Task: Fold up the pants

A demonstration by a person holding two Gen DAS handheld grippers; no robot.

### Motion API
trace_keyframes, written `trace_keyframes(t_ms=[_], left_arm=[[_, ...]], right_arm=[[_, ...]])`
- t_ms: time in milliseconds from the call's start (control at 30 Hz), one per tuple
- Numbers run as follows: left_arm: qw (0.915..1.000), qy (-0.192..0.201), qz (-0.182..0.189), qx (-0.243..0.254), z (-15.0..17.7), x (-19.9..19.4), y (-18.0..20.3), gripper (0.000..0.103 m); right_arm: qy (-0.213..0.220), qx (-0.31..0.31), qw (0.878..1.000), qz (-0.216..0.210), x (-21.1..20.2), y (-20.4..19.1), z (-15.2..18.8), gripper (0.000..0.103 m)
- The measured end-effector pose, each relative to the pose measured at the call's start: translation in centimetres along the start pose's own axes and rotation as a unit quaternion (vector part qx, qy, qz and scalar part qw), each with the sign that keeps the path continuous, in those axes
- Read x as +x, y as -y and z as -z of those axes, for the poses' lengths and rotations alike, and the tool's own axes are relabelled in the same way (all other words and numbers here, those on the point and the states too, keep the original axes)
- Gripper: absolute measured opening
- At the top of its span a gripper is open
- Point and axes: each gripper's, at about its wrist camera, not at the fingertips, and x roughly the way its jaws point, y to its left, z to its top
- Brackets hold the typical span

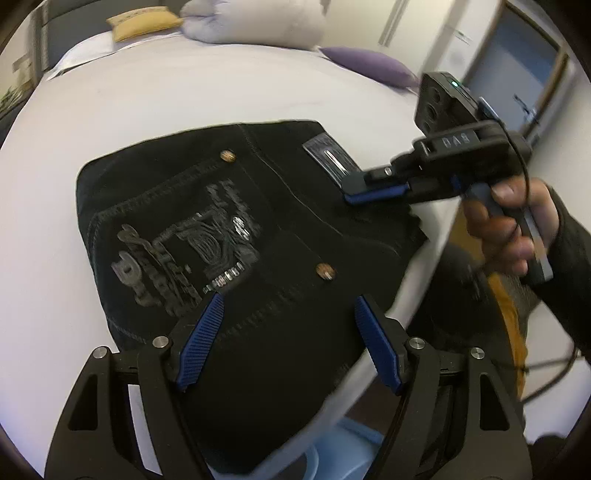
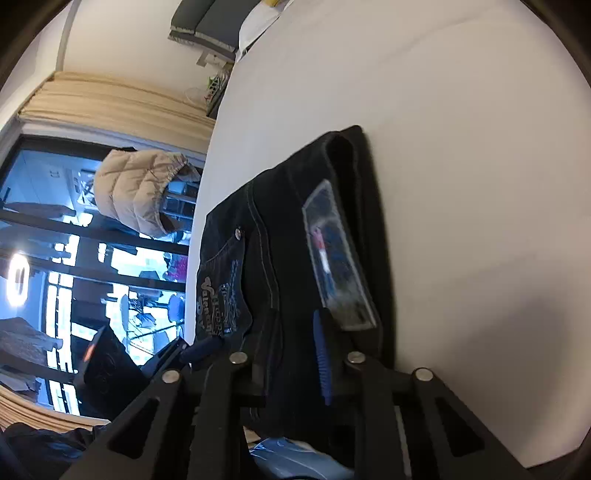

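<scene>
Black jeans (image 1: pixel 236 236) lie folded into a compact bundle on the white bed (image 1: pixel 184 99), back pocket with embroidery and waist label facing up. My left gripper (image 1: pixel 288 314) is open, its blue pads (image 1: pixel 201 336) spread just above the near part of the bundle. My right gripper (image 1: pixel 351 194) shows in the left wrist view at the bundle's right edge by the waist label (image 1: pixel 328 157), its jaws close together on the fabric. In the right wrist view the jeans (image 2: pixel 280 236) fill the gap between its fingers (image 2: pixel 323 358), beside the label (image 2: pixel 336 254).
A pale duvet heap (image 1: pixel 255 22), a yellow pillow (image 1: pixel 144 24) and a purple pillow (image 1: pixel 369 64) lie at the bed's far end. The bed edge runs at lower right, with light blue fabric (image 1: pixel 354 446) below it. A window and a beige puffer jacket (image 2: pixel 140 188) are to the left.
</scene>
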Motion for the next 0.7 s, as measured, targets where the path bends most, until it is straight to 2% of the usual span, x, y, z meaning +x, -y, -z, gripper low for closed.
trace_keyframes(t_ms=[67,133,167,200,267,367,500,633,700], left_arm=[[1.0000,0.000,0.003,0.001,0.2,-0.3,-0.3,0.073],[0.9998,0.008,0.004,-0.015,-0.1,-1.4,-1.1,0.073],[0.9995,0.019,0.001,-0.024,0.0,-2.1,-0.9,0.073],[0.9984,0.042,-0.003,-0.037,0.1,-3.3,-1.0,0.073],[0.9953,0.071,-0.015,-0.064,-0.4,-5.3,-2.6,0.075],[0.9875,0.086,-0.024,-0.130,-1.0,-5.4,-6.9,0.081],[0.9773,0.035,0.004,-0.209,-0.7,-2.2,-11.6,0.081],[0.9756,-0.010,0.027,-0.218,-1.2,1.2,-12.0,0.081],[0.9748,-0.030,0.024,-0.220,-1.4,2.8,-11.7,0.081]], right_arm=[[0.009,0.008,1.000,-0.005,-0.8,0.4,0.3,0.017],[0.029,0.005,1.000,0.010,-2.5,0.3,0.6,0.026],[0.042,0.005,0.999,0.006,-3.2,0.1,0.6,0.036],[0.054,0.005,0.999,0.002,-4.0,0.0,0.6,0.055],[0.087,0.005,0.996,0.012,-5.7,0.1,0.3,0.071],[0.088,0.013,0.996,0.009,-6.2,0.7,-0.5,0.071],[0.061,0.032,0.998,0.012,-3.8,1.8,-2.7,0.071],[0.035,0.037,0.999,0.011,-1.2,2.0,-3.6,0.071],[0.026,0.032,0.999,0.013,-0.4,1.7,-4.1,0.071]])
